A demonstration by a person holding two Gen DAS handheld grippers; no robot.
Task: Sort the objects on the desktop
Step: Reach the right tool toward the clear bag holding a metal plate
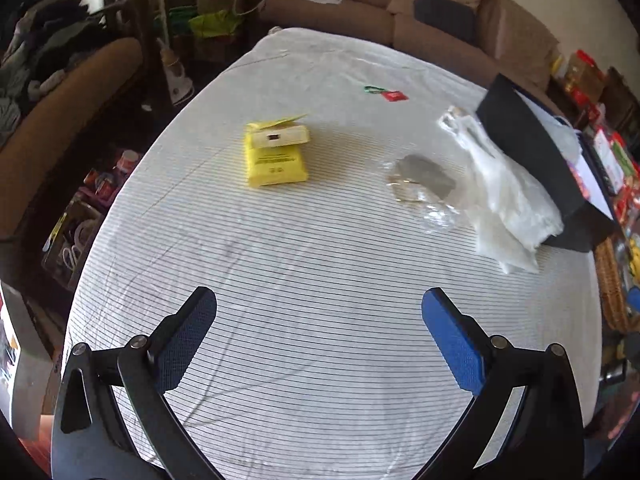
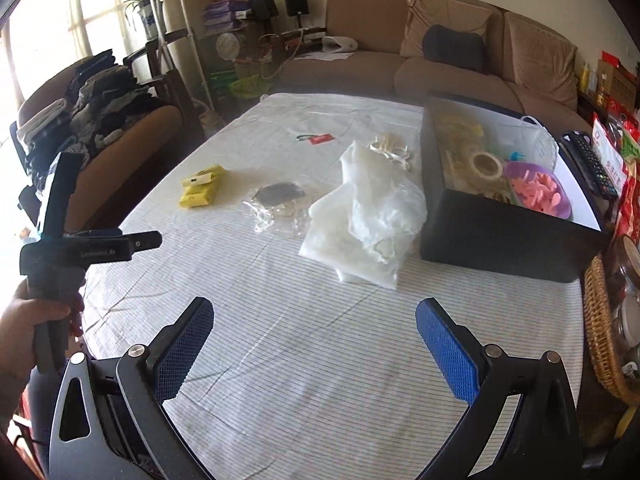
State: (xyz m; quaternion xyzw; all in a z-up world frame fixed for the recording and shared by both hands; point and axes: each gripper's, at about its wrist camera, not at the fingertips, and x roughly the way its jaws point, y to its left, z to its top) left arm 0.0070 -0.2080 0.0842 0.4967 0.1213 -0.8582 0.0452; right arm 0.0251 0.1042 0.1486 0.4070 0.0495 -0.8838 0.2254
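Note:
A striped white tablecloth [image 1: 320, 280] covers the table. On it lie a yellow packet [image 1: 276, 156] with a white card on top, a clear bag holding a dark item [image 1: 424, 184], a pile of white plastic bags [image 1: 508, 196], and a red and green tag [image 1: 386, 93]. The same items show in the right wrist view: the yellow packet [image 2: 200, 191], the clear bag [image 2: 278, 200], the white bags [image 2: 372, 220], the tag [image 2: 316, 138]. My left gripper [image 1: 319, 304] is open and empty above the near cloth. My right gripper [image 2: 314, 314] is open and empty too.
A black box [image 2: 500, 236] at the right holds tape, a purple bowl of pink pieces and other items. A wicker basket [image 2: 604, 328] stands beside the table's right edge. A chair piled with clothes [image 2: 92, 120] stands left, a sofa [image 2: 440, 60] behind.

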